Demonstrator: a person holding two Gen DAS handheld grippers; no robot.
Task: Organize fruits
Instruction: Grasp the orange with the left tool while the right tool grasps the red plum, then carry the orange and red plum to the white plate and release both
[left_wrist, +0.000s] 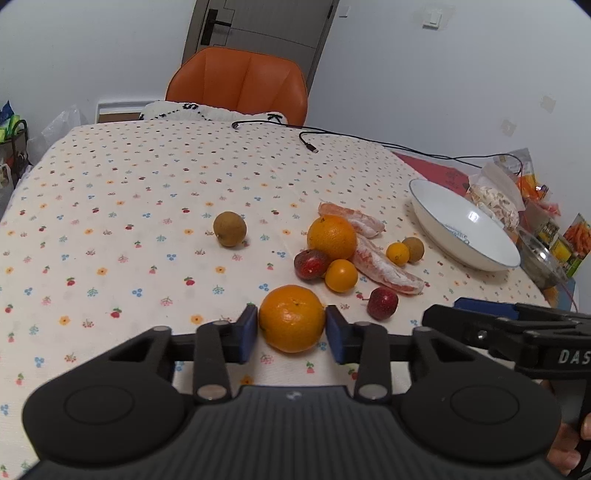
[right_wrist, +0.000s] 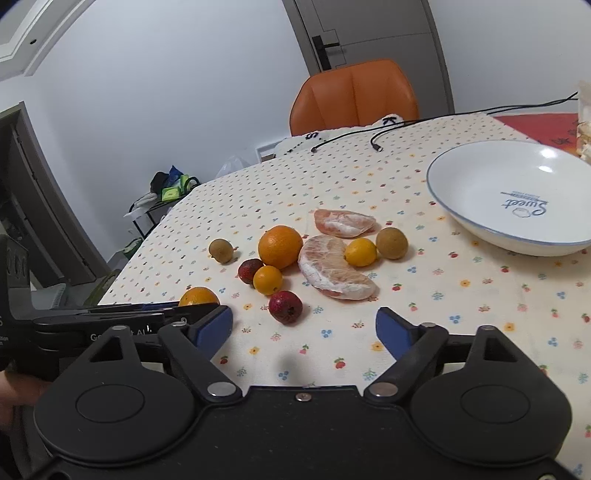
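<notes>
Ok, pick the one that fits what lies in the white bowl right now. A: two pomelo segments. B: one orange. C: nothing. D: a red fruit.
C: the white bowl shows only its bare printed inside, and the fruits, like the big orange, lie on the tablecloth.

The left gripper (left_wrist: 291, 328) sits low in the frame, its blue pads (left_wrist: 247, 326) closed against an orange (left_wrist: 291, 318). The right gripper (right_wrist: 304, 326) hangs spread wide, holding nothing.

Loose fruits (right_wrist: 279, 246) beside white bowl (right_wrist: 476, 221)
</notes>
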